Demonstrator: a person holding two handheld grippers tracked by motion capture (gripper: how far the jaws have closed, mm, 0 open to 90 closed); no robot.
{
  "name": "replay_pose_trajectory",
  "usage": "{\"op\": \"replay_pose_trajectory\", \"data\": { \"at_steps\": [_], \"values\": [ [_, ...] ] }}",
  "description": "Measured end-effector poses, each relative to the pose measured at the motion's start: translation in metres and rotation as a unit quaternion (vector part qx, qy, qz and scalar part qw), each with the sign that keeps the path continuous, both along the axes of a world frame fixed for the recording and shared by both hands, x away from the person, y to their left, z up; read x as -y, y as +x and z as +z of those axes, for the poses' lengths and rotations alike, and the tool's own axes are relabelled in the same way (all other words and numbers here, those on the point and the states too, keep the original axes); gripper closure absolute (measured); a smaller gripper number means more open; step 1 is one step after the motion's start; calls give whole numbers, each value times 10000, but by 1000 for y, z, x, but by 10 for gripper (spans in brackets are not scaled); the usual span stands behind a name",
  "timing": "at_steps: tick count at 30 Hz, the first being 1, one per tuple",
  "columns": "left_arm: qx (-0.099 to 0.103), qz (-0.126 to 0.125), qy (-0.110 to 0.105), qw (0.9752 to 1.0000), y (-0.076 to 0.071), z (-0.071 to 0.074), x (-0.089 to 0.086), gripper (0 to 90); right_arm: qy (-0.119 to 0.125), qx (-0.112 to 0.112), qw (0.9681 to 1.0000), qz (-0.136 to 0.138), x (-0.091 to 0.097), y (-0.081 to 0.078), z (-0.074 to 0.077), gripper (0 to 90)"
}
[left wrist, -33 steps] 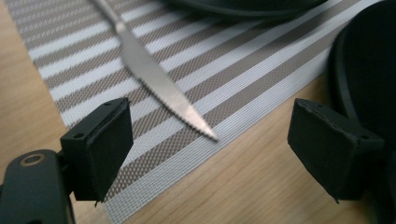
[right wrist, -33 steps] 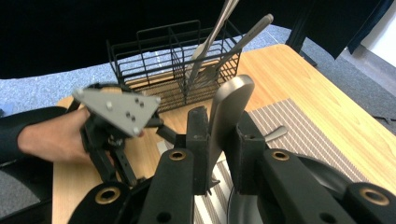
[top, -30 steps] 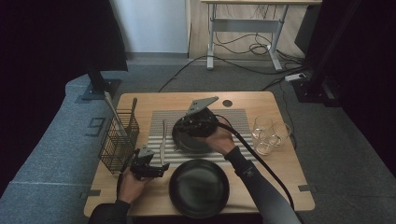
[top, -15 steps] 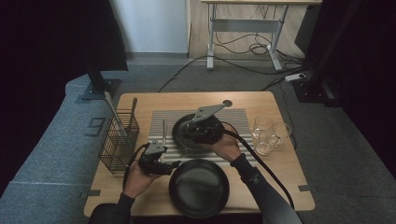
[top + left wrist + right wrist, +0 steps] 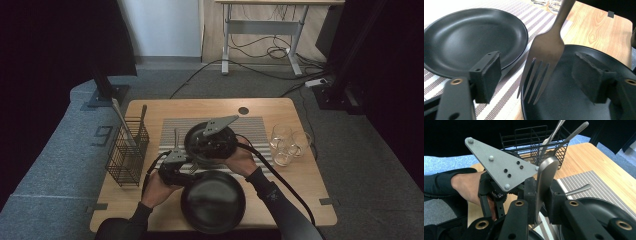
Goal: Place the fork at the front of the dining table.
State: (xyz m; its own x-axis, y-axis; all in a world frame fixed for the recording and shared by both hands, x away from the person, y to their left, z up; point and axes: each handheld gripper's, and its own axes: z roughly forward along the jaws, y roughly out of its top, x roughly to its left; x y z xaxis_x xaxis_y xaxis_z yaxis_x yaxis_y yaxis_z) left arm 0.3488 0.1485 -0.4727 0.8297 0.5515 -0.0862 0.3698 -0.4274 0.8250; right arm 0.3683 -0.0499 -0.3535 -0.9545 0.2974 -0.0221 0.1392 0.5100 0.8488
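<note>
Your L gripper: low, beside the R, jaws apart, were just closing. Your R gripper: jaws clamped tight, forearm angled inward.

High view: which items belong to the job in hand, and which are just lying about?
In the job:
fork, handle clamped in the right gripper
left gripper, jaws just closing, tines between them, untouched

Lying about:
far black plate
near black plate
wire basket of cutlery
glasses
striped mat
spare utensil on the mat
</note>
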Motion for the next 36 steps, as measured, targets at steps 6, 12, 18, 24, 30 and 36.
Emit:
{"op": "replay_pose_trajectory", "data": {
  "at_steps": [6, 12, 18, 24, 30, 36],
  "values": [
    [15, -84, -90, 9999, -2, 2, -1, 405, 35, -18, 9999, 97, -3, 0, -2, 798],
    [-23, -160, -179, 9997, -2, 2, -3, 508, 94, -24, 9998, 160, -3, -1, -1, 799],
    [-10, -227, -209, 9995, -3, 3, -4, 615, 96, -17, 9998, 170, -2, -1, -1, 799],
    [37, -197, -191, 9996, -4, 4, -7, 633, 66, -5, 9999, 143, 0, 0, 0, 801],
    [19, -121, -249, 9996, -4, 5, -13, 650, 16, 23, 10000, 38, 3, 4, 1, 809],
    [-85, -66, -383, 9992, -3, 4, -18, 721, 22, -58, 10000, 5, 5, 6, 0, 841]
  ]
}}
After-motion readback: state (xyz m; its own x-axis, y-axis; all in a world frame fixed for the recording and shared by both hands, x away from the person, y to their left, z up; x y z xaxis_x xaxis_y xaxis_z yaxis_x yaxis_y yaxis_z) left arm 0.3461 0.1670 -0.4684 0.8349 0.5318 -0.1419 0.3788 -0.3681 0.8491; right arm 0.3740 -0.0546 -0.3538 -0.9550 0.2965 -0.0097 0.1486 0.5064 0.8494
